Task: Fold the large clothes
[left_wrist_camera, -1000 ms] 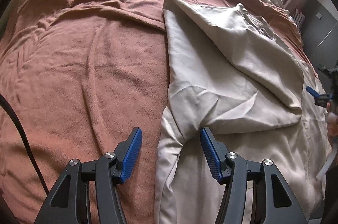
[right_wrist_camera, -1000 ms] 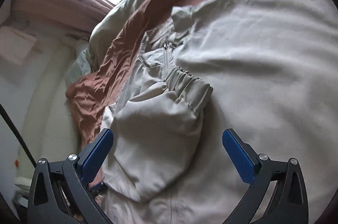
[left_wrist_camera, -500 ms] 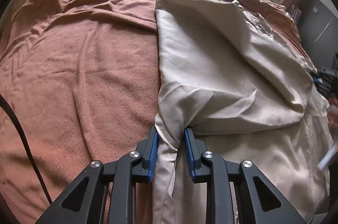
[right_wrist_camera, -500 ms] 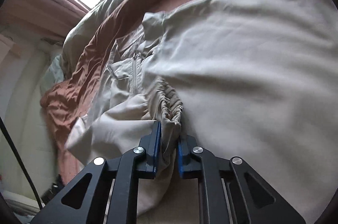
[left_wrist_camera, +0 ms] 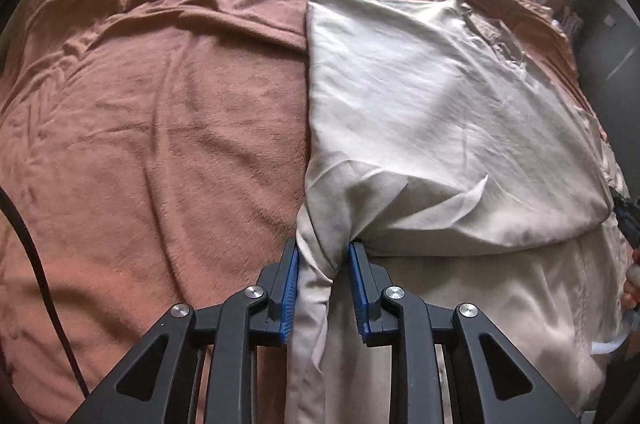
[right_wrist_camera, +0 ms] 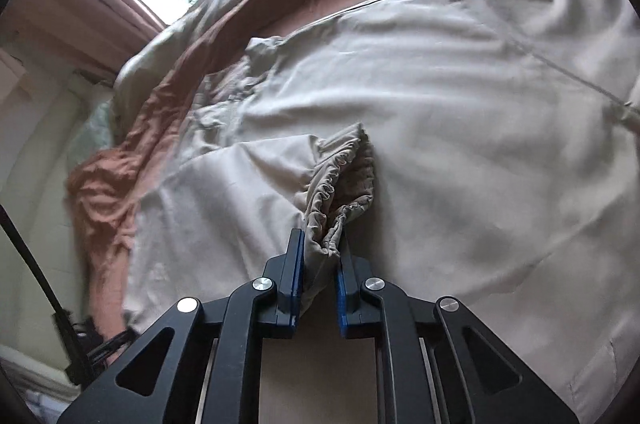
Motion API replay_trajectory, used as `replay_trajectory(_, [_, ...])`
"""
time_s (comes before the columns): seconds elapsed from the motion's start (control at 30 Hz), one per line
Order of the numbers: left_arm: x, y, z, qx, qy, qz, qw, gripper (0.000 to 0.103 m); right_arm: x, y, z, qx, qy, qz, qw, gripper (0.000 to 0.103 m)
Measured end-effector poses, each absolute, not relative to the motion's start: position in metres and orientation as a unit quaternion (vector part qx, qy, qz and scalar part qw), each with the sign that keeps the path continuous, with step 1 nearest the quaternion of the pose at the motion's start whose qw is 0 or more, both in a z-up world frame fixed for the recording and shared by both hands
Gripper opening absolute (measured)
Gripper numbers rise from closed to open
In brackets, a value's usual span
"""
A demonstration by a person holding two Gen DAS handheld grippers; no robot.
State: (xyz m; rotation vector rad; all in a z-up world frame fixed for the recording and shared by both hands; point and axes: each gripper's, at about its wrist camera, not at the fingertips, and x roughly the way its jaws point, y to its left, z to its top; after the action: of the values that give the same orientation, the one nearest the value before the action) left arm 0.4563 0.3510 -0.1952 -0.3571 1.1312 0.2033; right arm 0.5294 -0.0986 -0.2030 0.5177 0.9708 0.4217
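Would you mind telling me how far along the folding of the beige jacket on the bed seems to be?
Early stage. Done: one fold, a panel of the beige fabric jacket lies doubled over its body on the rust-brown blanket. In hand: the left tool pinches a bunched edge and the right tool clamps the jacket's elasticated sleeve cuff. Left: bringing the sleeve in and folding the jacket compact.

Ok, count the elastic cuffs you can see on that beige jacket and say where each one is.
1. The gathered cuff is pinched in the right gripper, above the jacket body. The other sleeve's cuff may be hidden under folds.
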Motion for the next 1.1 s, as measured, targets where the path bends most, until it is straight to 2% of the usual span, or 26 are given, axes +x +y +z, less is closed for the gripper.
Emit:
replay_trajectory(0.03, [0.457,0.351,-0.192,-0.17,0.536,0.098,0.821,0.026,0.531,-0.105,-0.203,0.263,0.465,0.205,0.82,0.012])
replay_trajectory(0.1, [0.455,0.345,-0.178,-0.163,0.533,0.103,0.824,0.026,0.533,-0.114,-0.202,0.277,0.461,0.204,0.818,0.025])
replay_trajectory(0.13, [0.455,0.342,-0.173,-0.158,0.532,0.106,0.825,0.026,0.532,-0.12,-0.199,0.28,0.454,0.201,0.821,0.052])
replay_trajectory(0.17, [0.455,0.339,-0.169,-0.156,0.531,0.109,0.826,0.03,0.53,-0.126,-0.196,0.286,0.449,0.202,0.822,0.088])
replay_trajectory(0.2, [0.456,0.334,-0.163,-0.157,0.53,0.108,0.826,0.034,0.529,-0.132,-0.194,0.293,0.445,0.206,0.821,0.098])
replay_trajectory(0.23, [0.455,0.33,-0.16,-0.159,0.528,0.107,0.827,0.044,0.525,-0.14,-0.191,0.297,0.442,0.208,0.821,0.1])
replay_trajectory(0.27, [0.456,0.325,-0.156,-0.16,0.524,0.105,0.83,0.05,0.523,-0.144,-0.19,0.297,0.442,0.209,0.82,0.1])
replay_trajectory(0.3, [0.457,0.32,-0.152,-0.158,0.521,0.104,0.832,0.052,0.521,-0.149,-0.188,0.297,0.442,0.21,0.82,0.1])
replay_trajectory(0.63, [0.489,0.227,-0.121,-0.127,0.503,0.05,0.854,0.052,0.494,-0.241,-0.163,0.286,0.403,0.149,0.856,0.1])
replay_trajectory(0.7, [0.498,0.208,-0.12,-0.123,0.502,0.04,0.855,0.052,0.491,-0.268,-0.164,0.296,0.398,0.129,0.859,0.097])
replay_trajectory(0.83, [0.522,0.166,-0.123,-0.115,0.504,0.017,0.856,0.052,0.492,-0.31,-0.174,0.324,0.399,0.105,0.851,0.072])
replay_trajectory(1.0, [0.548,0.115,-0.134,-0.097,0.514,-0.019,0.852,0.052,0.497,-0.35,-0.193,0.359,0.392,0.083,0.843,0.063])
replay_trajectory(1.07, [0.561,0.094,-0.144,-0.081,0.522,-0.03,0.849,0.052,0.506,-0.365,-0.201,0.367,0.39,0.076,0.841,0.053])
replay_trajectory(1.1, [0.567,0.086,-0.149,-0.076,0.526,-0.033,0.847,0.052,0.505,-0.369,-0.202,0.37,0.39,0.075,0.84,0.051])
